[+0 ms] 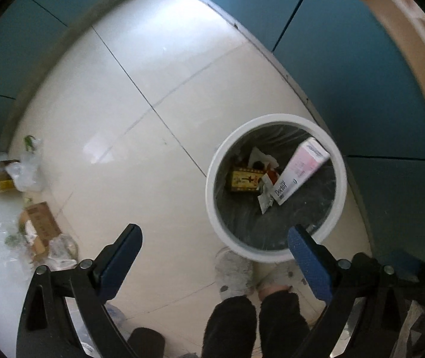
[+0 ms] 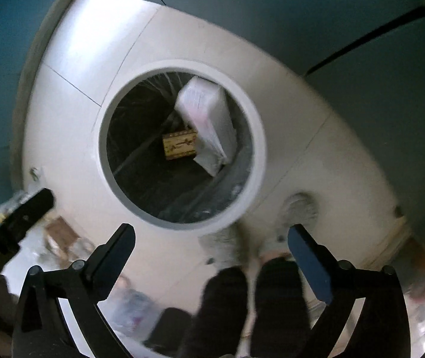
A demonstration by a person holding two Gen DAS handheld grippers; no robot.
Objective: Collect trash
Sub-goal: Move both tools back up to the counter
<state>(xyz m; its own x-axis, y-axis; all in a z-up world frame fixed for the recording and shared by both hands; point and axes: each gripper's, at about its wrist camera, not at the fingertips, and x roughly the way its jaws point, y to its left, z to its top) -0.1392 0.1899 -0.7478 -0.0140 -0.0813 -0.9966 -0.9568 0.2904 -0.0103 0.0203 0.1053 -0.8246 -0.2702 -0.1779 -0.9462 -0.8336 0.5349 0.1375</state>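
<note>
Colours I log from my two wrist views:
- bin: white rim, black liner
- carton: white and pink, dark lettering
- small box: yellow-gold, dark pattern
- floor: cream tiles, thin dark joints
- wall panels: teal
- gripper pads: blue, on black arms
- slippers: grey

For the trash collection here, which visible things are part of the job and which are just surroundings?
Part of the job:
- white bin
- white and pink box and yellow box inside the bin
- litter pile on the floor
- left gripper and right gripper, both open and empty

Surroundings:
- blue wall panels
- person's slippers
</note>
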